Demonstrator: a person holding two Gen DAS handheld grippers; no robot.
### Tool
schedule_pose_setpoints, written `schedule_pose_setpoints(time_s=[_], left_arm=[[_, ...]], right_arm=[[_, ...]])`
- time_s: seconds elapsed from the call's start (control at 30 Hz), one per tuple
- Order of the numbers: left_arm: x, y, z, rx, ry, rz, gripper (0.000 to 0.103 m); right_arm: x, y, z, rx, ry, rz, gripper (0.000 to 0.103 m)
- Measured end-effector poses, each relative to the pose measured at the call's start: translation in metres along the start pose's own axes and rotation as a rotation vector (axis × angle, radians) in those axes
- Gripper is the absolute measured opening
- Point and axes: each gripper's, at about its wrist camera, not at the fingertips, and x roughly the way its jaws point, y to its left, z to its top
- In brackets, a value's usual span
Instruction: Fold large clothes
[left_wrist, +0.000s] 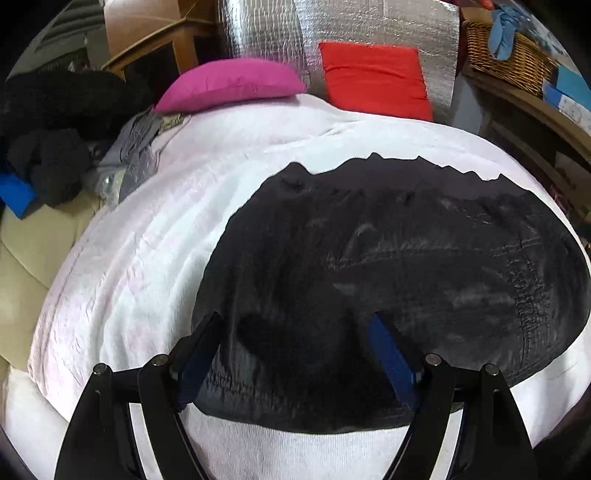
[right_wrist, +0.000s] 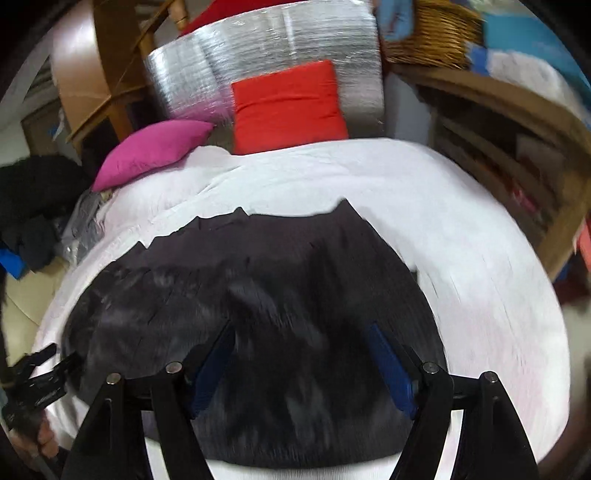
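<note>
We are looking at the dark garment lying flat on the white bedspread, long axis running left to right. Our left gripper and right gripper are hovering over its near edge, angled down, jaws apart, gripping nothing. Beyond the garment, the pink pillow and red cushion are sitting.

The right tool hangs over a dark garment spread flat on a white bed cover, its blue-padded fingers wide apart with nothing gripped. The left tool shows at the garment's left edge. A pink cushion and a red cushion lie beyond.
</note>
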Motion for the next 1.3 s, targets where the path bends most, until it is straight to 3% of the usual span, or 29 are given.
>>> schedule_pose_setpoints(time_s=[0.03,0.1,0.23,0.33,0.47,0.67,0.87,1.03,1.13,1.2,1.3], left_arm=[[0.000,-0.002,0.001,0.006,-0.004,0.000,0.082],[-0.001,-0.005,0.001,0.017,-0.013,-0.004,0.082],[0.000,-0.010,0.002,0.046,-0.019,0.013,0.082],[0.000,-0.011,0.003,0.051,-0.024,0.018,0.082],[-0.001,-0.011,0.003,0.051,-0.031,0.022,0.082],[-0.002,-0.009,0.001,0.049,-0.033,0.031,0.082],[-0.004,-0.002,-0.001,0.036,-0.037,0.048,0.082],[-0.005,0.001,-0.002,0.041,-0.040,0.057,0.082],[-0.005,0.003,-0.003,0.044,-0.044,0.058,0.082],[-0.005,0.004,-0.002,0.044,-0.045,0.062,0.082],[-0.004,0.007,-0.003,0.038,-0.041,0.061,0.082]], right_arm=[[0.009,0.002,0.006,-0.003,0.006,-0.008,0.075],[0.032,0.004,0.019,0.013,0.038,-0.028,0.060],[0.081,-0.009,0.026,0.081,0.113,-0.107,0.058],[0.111,-0.028,0.020,0.150,0.215,-0.092,0.059],[0.087,-0.025,0.016,0.128,0.176,-0.089,0.058],[0.028,0.007,-0.008,0.071,0.097,0.038,0.059],[0.016,0.050,-0.043,-0.032,0.116,0.126,0.059],[0.047,0.067,-0.064,-0.098,0.178,0.069,0.060],[0.040,0.064,-0.061,-0.078,0.182,0.081,0.060],[0.029,0.058,-0.059,-0.045,0.161,0.097,0.060],[0.005,0.043,-0.059,-0.016,0.094,0.055,0.060]])
